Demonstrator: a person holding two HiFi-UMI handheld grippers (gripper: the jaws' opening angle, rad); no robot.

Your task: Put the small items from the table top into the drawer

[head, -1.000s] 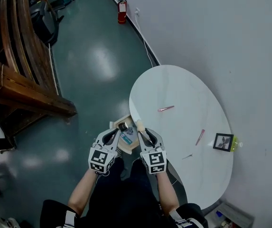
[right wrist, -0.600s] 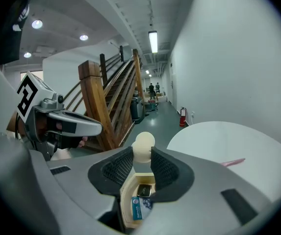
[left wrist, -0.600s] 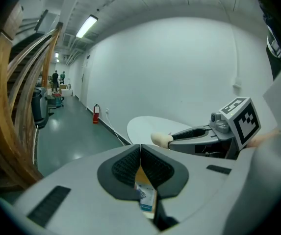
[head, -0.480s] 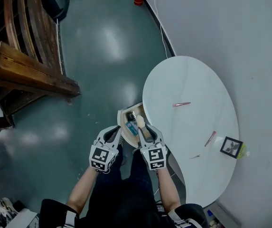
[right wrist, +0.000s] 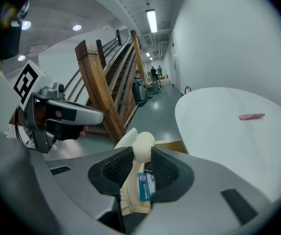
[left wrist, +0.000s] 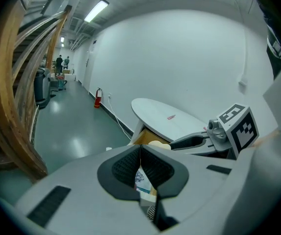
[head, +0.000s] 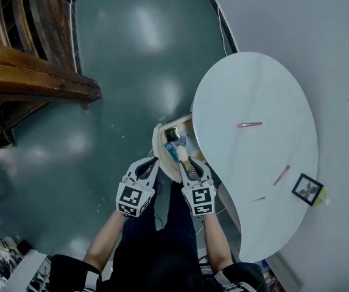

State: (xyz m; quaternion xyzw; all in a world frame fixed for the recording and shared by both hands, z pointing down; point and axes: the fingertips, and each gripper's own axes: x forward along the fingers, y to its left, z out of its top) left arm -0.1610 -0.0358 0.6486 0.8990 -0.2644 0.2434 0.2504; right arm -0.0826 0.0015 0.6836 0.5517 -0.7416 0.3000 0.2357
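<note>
One small cream brush (right wrist: 143, 144), light, stiff and smooth, sits clamped at its rounded handle in your right gripper (head: 189, 169) over the open drawer (head: 157, 148) at the table's (head: 253, 84) left edge, while your left gripper (left wrist: 140, 152) is closed on nothing.

Glossy teal floor (head: 125, 53), varnished wooden beams (head: 34, 78), smooth white table top (head: 253, 90), smooth cream brush (right wrist: 143, 143) in your right gripper (right wrist: 141, 155)'s ribbed matt black pads (right wrist: 114, 169).

Drawer (head: 158, 151) half hidden under table top (head: 253, 90); tiny item (head: 259, 198) near table edge unidentifiable.
</note>
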